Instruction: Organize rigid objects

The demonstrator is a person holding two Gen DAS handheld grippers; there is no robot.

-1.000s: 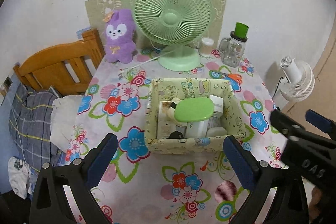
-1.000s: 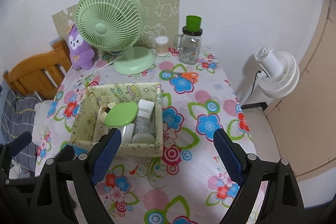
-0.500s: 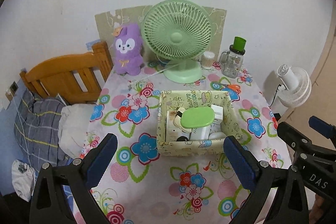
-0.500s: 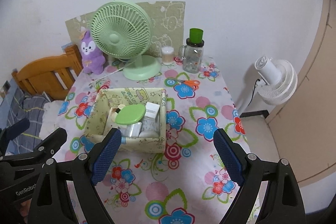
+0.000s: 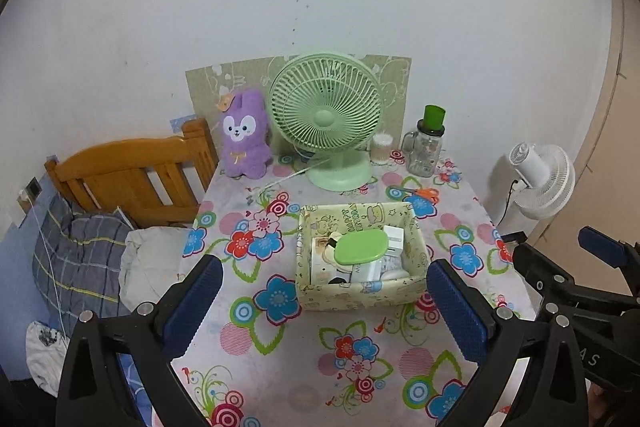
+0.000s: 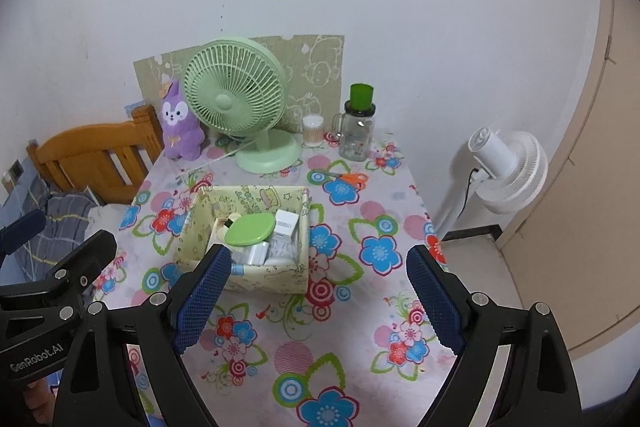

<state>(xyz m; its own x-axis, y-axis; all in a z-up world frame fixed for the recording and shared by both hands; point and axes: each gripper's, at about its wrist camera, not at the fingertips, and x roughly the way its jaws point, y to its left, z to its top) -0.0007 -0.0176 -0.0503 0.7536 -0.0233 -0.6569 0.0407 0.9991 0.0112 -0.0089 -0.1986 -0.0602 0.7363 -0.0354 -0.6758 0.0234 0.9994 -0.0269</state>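
Two fans [image 5: 325,119] [image 5: 541,179], one box [image 5: 360,297], one plush [image 5: 243,135], one scissors [image 5: 420,191], one jar [image 5: 426,151].

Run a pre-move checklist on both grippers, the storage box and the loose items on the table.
1. Left gripper empty, jaws apart: ok.
2. Right gripper empty, jaws apart: ok.
3. Storage box upright on the table, apart from both grippers: ok.
4. Room left in the box: not ok, a green lid lies across the packed items.
5. Scissors lying loose behind the box: ok to reach, nothing on them.
6. Glass jar closed firmly: cannot tell.
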